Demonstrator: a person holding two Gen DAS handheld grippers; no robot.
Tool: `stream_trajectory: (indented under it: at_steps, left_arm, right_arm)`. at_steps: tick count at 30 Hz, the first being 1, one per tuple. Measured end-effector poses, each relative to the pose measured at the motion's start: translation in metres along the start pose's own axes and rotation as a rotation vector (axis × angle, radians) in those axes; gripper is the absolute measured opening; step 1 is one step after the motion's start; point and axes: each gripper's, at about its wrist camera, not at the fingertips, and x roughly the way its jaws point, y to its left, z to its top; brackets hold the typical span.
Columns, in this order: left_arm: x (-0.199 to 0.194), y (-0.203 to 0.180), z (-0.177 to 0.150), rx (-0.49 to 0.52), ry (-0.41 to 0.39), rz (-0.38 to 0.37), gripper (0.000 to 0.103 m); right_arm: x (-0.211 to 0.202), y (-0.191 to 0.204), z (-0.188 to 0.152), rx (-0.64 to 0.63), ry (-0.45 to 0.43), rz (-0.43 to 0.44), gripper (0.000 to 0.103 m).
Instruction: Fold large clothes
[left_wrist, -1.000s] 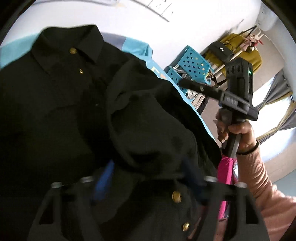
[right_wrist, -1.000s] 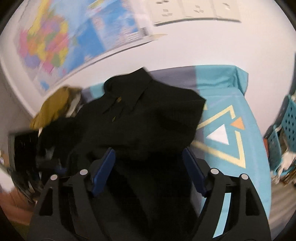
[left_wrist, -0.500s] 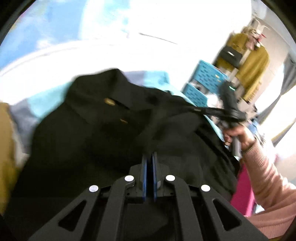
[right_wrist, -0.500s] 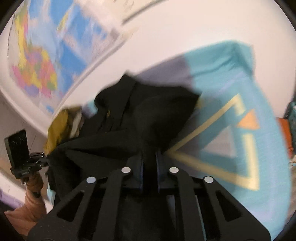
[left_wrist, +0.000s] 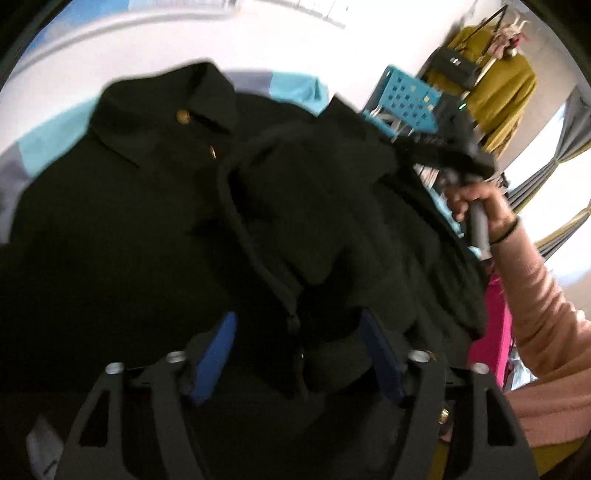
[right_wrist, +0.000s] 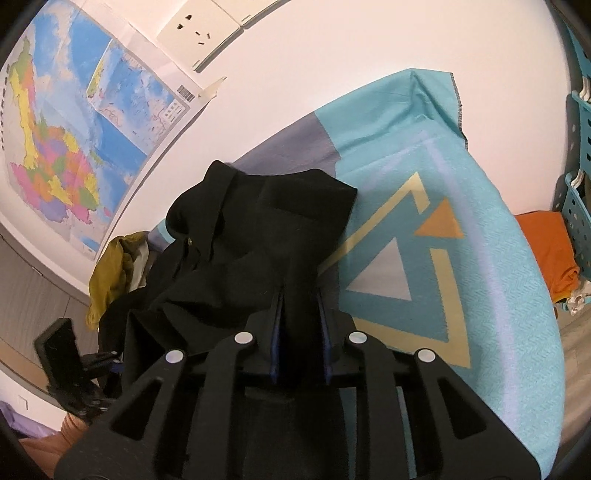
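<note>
A large black coat (left_wrist: 155, 206) with gold buttons lies on a teal patterned blanket (right_wrist: 436, 280), collar toward the wall. My left gripper (left_wrist: 299, 332) is open, its blue pads either side of bunched coat fabric lying between them. My right gripper (right_wrist: 298, 314) is shut on a fold of the black coat (right_wrist: 258, 236) and holds it above the blanket. In the left wrist view the right gripper (left_wrist: 454, 158) is at the coat's right side, held by a hand in a pink sleeve.
A white wall with a map (right_wrist: 74, 122) and a socket (right_wrist: 199, 33) is behind the blanket. Teal baskets (left_wrist: 410, 99) and a rack with a mustard garment (left_wrist: 498, 88) stand to the right. An olive garment (right_wrist: 110, 273) lies left of the coat. Orange cloth (right_wrist: 550, 247) lies far right.
My left gripper was shut on the coat half a second ago and has opened. My right gripper closed on the coat a second ago and stays shut, lifted higher.
</note>
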Motion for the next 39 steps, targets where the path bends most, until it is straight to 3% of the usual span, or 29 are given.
stream_trajectory:
  at_steps: [1, 3, 7, 10, 13, 14, 16, 17, 19, 24, 26, 30, 32, 34, 39]
  left_arm:
    - [0.007, 0.002, 0.002, -0.008, 0.019, -0.034, 0.022]
    - [0.003, 0.003, 0.007, 0.007, 0.001, -0.001, 0.011]
    - [-0.051, 0.013, 0.024, 0.061, -0.132, 0.152, 0.010]
    - [-0.086, 0.036, 0.038, 0.052, -0.164, 0.281, 0.010]
    - [-0.085, 0.059, 0.047, 0.045, -0.095, 0.402, 0.015]
    - [-0.076, 0.065, 0.048, 0.049, -0.061, 0.496, 0.015]
    - [-0.056, 0.079, 0.047, 0.030, 0.017, 0.643, 0.026]
    - [-0.051, 0.085, 0.045, 0.009, 0.034, 0.634, 0.026]
    - [-0.049, 0.095, 0.041, -0.053, 0.023, 0.533, 0.038]
    - [-0.057, 0.083, 0.032, -0.041, -0.062, 0.444, 0.064]
    - [-0.056, 0.080, 0.032, -0.037, -0.063, 0.449, 0.064]
    - [-0.036, 0.080, 0.036, -0.060, -0.036, 0.451, 0.064]
    - [-0.032, 0.085, 0.033, -0.074, -0.023, 0.454, 0.064]
    - [-0.029, 0.091, 0.031, -0.094, -0.020, 0.454, 0.064]
    - [-0.067, 0.089, 0.016, -0.126, -0.137, 0.436, 0.063]
  right_arm:
    - [0.000, 0.000, -0.001, 0.001, -0.002, 0.001, 0.018]
    - [-0.001, 0.002, -0.001, -0.008, -0.005, 0.001, 0.017]
    - [-0.007, 0.005, 0.002, -0.033, -0.024, 0.013, 0.011]
    - [-0.012, 0.003, 0.007, -0.027, -0.047, 0.015, 0.010]
    - [-0.005, -0.003, 0.006, -0.009, -0.026, -0.001, 0.013]
    - [-0.002, -0.004, 0.005, -0.007, -0.013, -0.013, 0.014]
    - [-0.002, -0.006, 0.003, 0.006, -0.016, -0.066, 0.032]
    - [-0.007, -0.004, 0.003, 0.002, -0.031, -0.089, 0.038]
    - [-0.020, 0.006, 0.002, -0.034, -0.083, -0.134, 0.056]
    - [-0.030, 0.058, 0.001, -0.254, -0.112, -0.160, 0.056]
    - [-0.010, 0.078, 0.002, -0.339, -0.073, -0.196, 0.055]
    - [0.041, 0.080, 0.011, -0.340, 0.036, -0.229, 0.055]
    - [0.067, 0.076, 0.013, -0.326, 0.092, -0.222, 0.044]
    - [0.081, 0.073, 0.014, -0.304, 0.120, -0.211, 0.042]
    - [0.070, 0.095, 0.008, -0.317, 0.063, -0.213, 0.051]
